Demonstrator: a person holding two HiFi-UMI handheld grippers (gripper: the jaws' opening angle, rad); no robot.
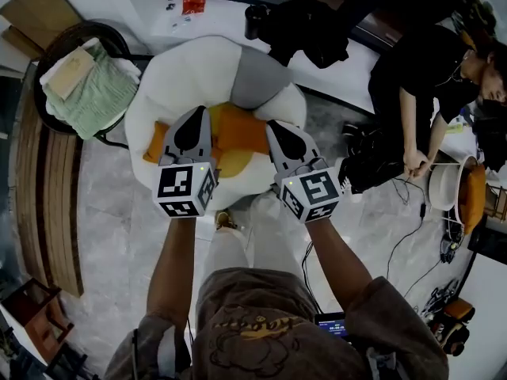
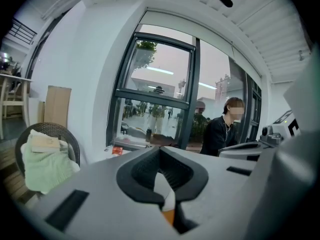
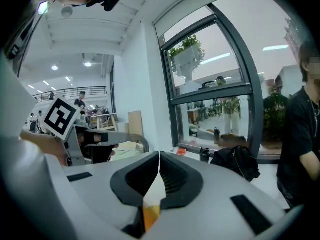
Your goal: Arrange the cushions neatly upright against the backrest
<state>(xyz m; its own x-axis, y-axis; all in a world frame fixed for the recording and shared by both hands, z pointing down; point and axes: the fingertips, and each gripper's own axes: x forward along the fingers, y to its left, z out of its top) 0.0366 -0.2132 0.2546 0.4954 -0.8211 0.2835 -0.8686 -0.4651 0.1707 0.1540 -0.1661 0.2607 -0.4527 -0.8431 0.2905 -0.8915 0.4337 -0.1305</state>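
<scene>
Left gripper [image 1: 200, 111] and right gripper [image 1: 271, 125] cover both ends of the orange cushion [image 1: 238, 131], so contact can't be judged from above. Each gripper view gives only a sliver of orange and white below the meeting jaws. The marker cubes hide the white armchair's [image 1: 170, 77] front edge.

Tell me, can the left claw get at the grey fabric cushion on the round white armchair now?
Probably yes: the grey cushion lies just beyond the left claw on the armchair, with only the flat orange cushion between them. The shut claw must open first.
</scene>
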